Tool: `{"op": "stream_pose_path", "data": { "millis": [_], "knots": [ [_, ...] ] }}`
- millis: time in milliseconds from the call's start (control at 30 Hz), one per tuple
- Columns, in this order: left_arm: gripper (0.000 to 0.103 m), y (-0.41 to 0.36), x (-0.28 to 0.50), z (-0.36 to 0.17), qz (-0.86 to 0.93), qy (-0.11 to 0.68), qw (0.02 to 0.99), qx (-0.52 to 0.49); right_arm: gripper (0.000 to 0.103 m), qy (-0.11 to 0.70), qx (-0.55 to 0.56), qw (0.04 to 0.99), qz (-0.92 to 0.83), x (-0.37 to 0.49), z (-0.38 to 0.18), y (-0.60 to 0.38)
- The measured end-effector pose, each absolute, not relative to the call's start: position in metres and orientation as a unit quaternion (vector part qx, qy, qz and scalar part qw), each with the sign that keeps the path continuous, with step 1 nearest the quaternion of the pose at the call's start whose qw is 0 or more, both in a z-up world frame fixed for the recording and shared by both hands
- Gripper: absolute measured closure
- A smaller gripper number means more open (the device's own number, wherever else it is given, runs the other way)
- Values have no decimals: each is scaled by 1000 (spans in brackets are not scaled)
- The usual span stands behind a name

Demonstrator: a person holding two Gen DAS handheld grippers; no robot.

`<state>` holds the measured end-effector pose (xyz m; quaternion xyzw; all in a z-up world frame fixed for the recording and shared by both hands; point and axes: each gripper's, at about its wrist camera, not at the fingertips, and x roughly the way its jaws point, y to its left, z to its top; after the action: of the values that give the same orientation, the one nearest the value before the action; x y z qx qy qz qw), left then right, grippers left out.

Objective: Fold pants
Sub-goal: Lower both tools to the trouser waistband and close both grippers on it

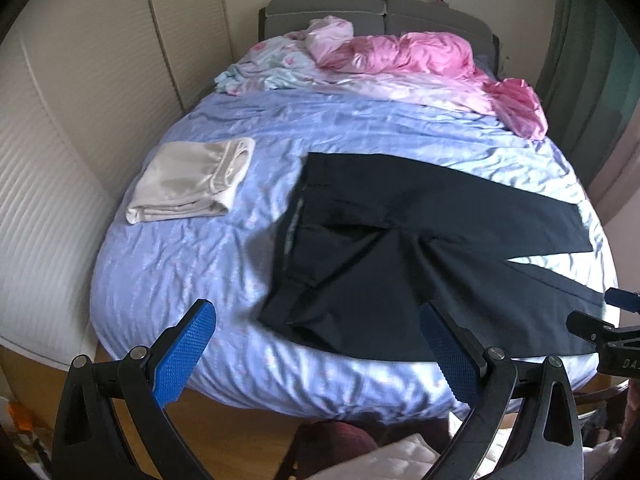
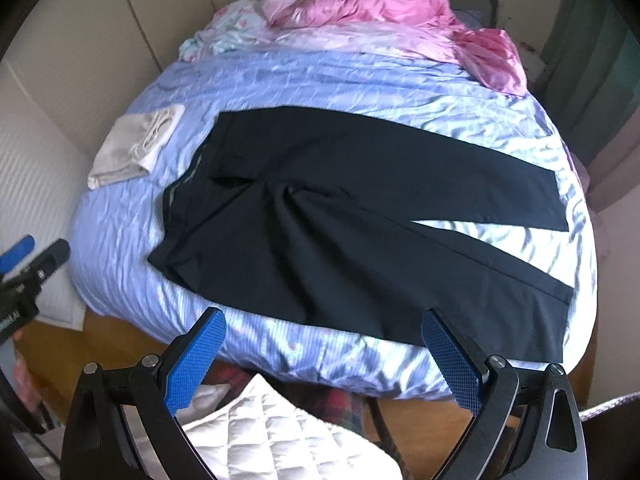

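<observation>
- Black pants (image 2: 320, 208) lie spread flat on the blue bedsheet (image 2: 120, 220) — legs parted, pointing right.
- Left gripper (image 1: 320, 348) and right gripper (image 2: 324, 352) hover at the bed's near edge, both spread wide, holding nothing.

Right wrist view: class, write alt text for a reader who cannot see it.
Dark navy pants lie flat and unfolded on a wrinkled light blue bedsheet, legs spread toward the right. The open right gripper hovers at the near bed edge; a folded beige garment lies far left.

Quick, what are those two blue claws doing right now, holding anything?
Left gripper: open, holding nothing.
Right gripper: open, holding nothing; black pants lie untouched.
</observation>
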<state>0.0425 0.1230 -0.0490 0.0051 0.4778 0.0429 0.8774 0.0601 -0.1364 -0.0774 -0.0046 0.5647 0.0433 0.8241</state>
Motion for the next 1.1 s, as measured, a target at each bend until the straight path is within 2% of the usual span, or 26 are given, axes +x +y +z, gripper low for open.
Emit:
{"op": "stream_pose_path", "data": {
  "millis": [200, 733, 933, 1033, 1100],
  "knots": [
    [0, 145, 54, -106, 29, 508, 861, -10, 3, 573, 2, 819, 40, 78, -117, -111],
    [1, 180, 85, -267, 41, 580, 805, -120, 4, 628, 121, 767, -50, 77, -286, -116],
    [4, 191, 97, -302, 60, 598, 780, -174, 4, 636, 166, 749, -82, 73, -326, -131],
    [4, 184, 103, -316, 55, 605, 776, -170, 4, 637, 178, 745, -86, 76, -339, -136],
    [4, 180, 105, -327, 54, 611, 772, -168, 8, 638, 179, 743, -91, 78, -349, -140]
  ]
}}
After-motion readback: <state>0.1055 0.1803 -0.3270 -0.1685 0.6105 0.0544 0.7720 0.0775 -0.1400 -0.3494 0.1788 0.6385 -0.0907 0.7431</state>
